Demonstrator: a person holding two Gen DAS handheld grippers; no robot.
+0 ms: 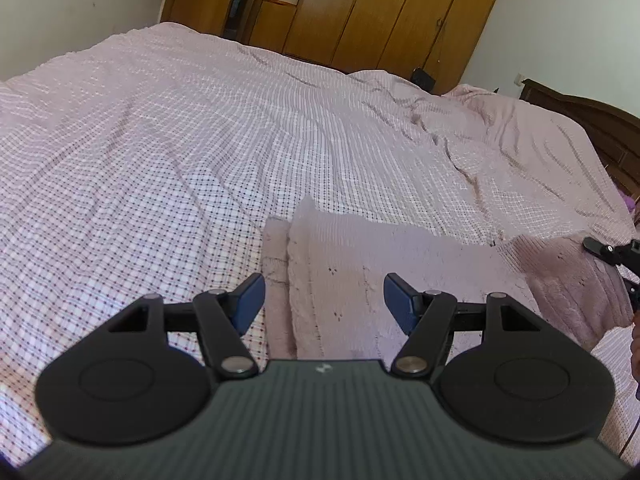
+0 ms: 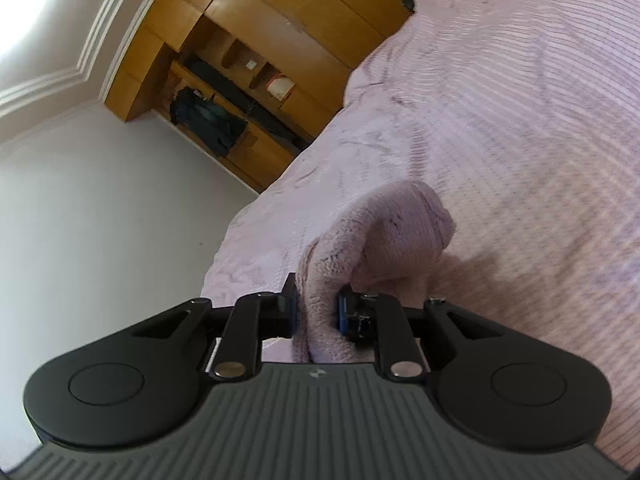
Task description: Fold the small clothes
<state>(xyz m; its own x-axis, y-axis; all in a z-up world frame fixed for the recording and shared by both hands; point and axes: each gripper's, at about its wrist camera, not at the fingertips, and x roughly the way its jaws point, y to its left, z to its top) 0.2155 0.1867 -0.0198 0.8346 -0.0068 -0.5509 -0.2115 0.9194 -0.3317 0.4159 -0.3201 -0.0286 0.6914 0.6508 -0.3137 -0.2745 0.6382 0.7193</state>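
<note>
A small fluffy pink garment lies on the checked bedspread in the left wrist view, its folded left edge showing two layers. Above its near part my left gripper hovers open, blue pads wide apart with nothing pressed between them. At the right edge of that view my right gripper lifts the garment's right end. In the right wrist view, which is rolled sideways, my right gripper is shut on a bunched fold of the pink garment, which arches up from the pads over the bed.
The bedspread is rumpled toward the right, near a dark wooden headboard. Wooden wardrobes with open shelves stand beyond the bed's far edge. A white wall fills the left of the right wrist view.
</note>
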